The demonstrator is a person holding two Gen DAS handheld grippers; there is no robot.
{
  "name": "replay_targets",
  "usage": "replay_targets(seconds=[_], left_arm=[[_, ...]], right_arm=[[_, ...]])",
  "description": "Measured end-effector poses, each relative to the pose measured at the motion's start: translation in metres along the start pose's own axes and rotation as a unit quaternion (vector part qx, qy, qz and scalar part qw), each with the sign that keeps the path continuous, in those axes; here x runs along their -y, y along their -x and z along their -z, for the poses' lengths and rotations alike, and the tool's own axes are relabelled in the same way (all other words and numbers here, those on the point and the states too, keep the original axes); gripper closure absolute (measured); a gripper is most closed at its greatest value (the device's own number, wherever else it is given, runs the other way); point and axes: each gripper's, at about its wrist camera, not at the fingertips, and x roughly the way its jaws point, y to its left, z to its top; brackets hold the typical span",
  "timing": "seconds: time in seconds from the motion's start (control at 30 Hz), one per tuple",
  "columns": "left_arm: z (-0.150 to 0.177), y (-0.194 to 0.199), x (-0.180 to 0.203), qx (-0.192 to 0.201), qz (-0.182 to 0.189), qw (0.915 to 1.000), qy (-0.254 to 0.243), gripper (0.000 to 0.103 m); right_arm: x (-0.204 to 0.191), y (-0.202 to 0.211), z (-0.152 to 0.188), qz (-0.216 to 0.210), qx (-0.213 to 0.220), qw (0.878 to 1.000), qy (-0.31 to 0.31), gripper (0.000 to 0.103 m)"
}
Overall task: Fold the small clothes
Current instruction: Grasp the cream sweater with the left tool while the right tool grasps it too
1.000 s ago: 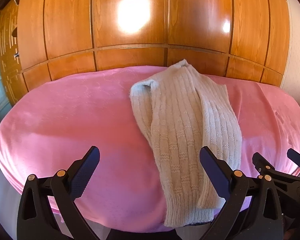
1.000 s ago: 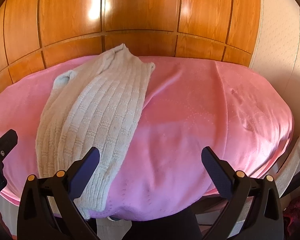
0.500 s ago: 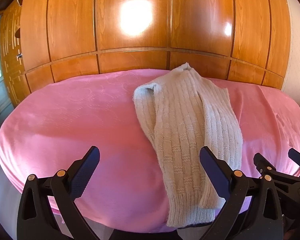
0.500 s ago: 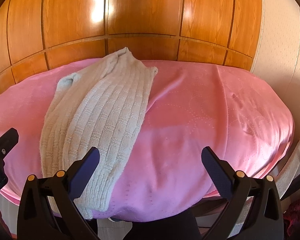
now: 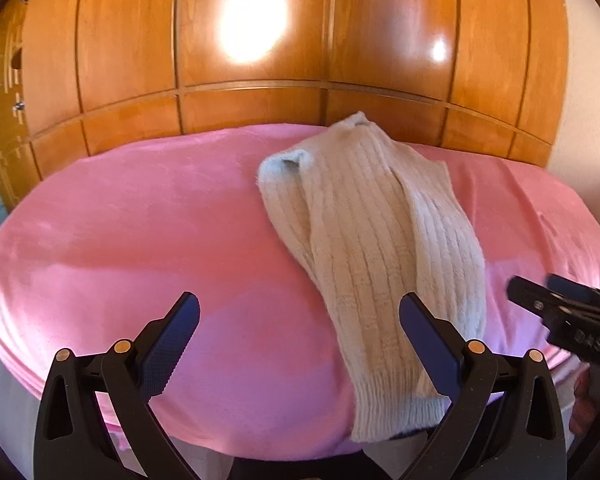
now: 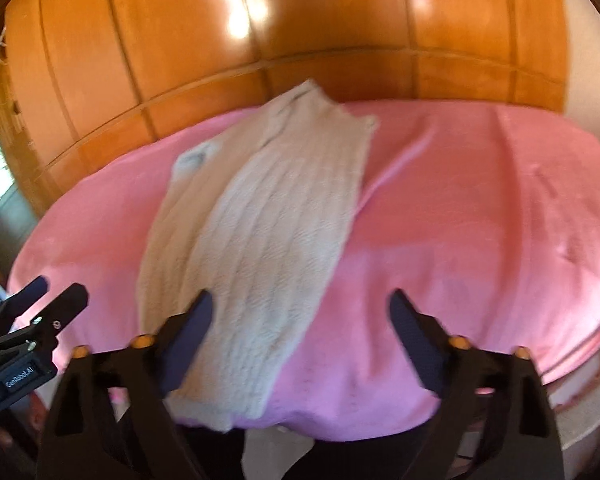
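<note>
Sweater (image 5: 380, 240) lies on the bed (image 5: 140, 240), soft, limp knit. Both grippers, left (image 5: 300, 344) and right (image 6: 300, 336), spread, empty. Likely best grasped at the hem corners overhanging the bed's near edge.

Sweater (image 5: 374, 240): pale grey-beige knit, ribbed lengthwise with faint crosswise bands. Bedspread (image 5: 148, 240): plain pink, with a faint tone-on-tone figure, apparently; the right view is blurred. Wardrobe (image 5: 260, 40): glossy orange-brown wood panels. Left gripper (image 5: 300, 336) and right gripper (image 6: 300, 328): black, dark blue pads, brass-coloured rivets.
</note>
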Motion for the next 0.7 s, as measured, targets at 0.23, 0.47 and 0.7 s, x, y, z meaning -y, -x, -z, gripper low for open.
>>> replay_targets(seconds=[0.23,0.47,0.7], left_arm=[[0.012,-0.041,0.016,-0.092,0.093,0.9908,-0.034,0.035],[0.019,-0.064,0.047,-0.136,0.119,0.9793,-0.092,0.092],[-0.046,-0.024,-0.004,-0.070,0.192,0.9787,-0.016,0.092]], right_arm=[[-0.003,-0.051,-0.005,-0.043,-0.068,0.997,0.001,0.044],[-0.020,-0.055,-0.009,-0.023,-0.060,0.993,0.098,0.086],[0.028,-0.015,-0.047,0.007,-0.014,0.994,0.106,0.091]])
